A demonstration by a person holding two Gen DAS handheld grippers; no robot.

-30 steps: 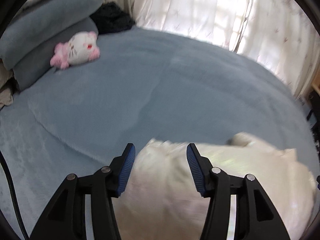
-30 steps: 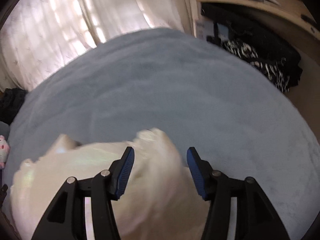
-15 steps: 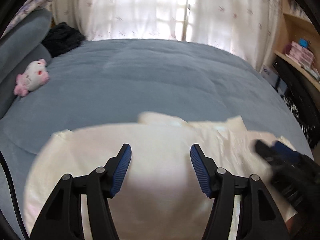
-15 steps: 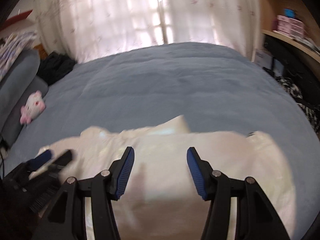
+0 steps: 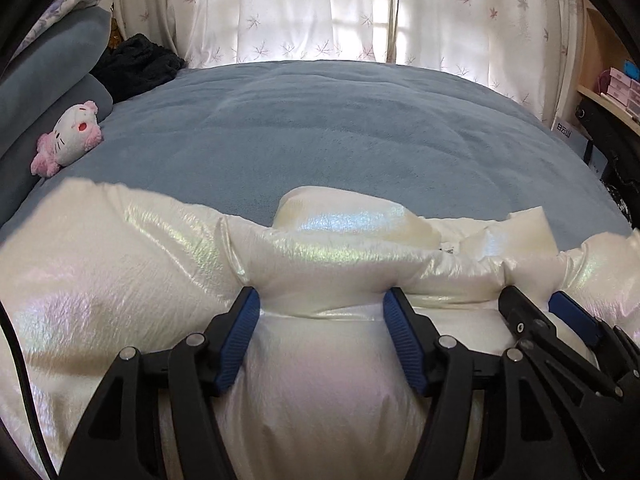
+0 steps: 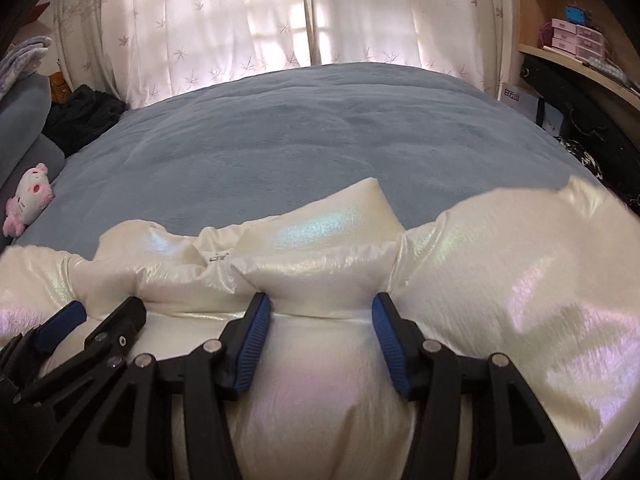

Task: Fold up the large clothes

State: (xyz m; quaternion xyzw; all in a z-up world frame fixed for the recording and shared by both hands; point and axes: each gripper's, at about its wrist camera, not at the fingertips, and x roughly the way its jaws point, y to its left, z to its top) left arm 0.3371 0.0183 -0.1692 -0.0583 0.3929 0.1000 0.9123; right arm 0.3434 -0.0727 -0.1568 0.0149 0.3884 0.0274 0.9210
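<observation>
A white, shiny puffy jacket (image 5: 120, 280) lies bunched across the near part of a blue-grey bed (image 5: 340, 132). My left gripper (image 5: 320, 312) has a padded fold of the jacket between its blue pads; the jaws are opening, though the pads still press into the fabric. Close to its right, my right gripper (image 5: 534, 300) bites into the same ridge. In the right wrist view my right gripper (image 6: 320, 312) is shut on a fold of the jacket (image 6: 500, 280), with my left gripper (image 6: 104, 312) beside it. The jacket's collar sticks up beyond both.
A pink and white plush toy (image 5: 68, 140) lies at the bed's left by grey pillows (image 5: 48, 68) and a dark heap of clothes (image 5: 136, 64). White curtains (image 5: 320, 12) hang behind the bed. A wooden shelf (image 6: 580, 52) and dark items stand at the right.
Both grippers swung round to face the curtains and sank with the jacket. They now stand side by side, and the jacket is spread wider on the bed. The left jaws have widened.
</observation>
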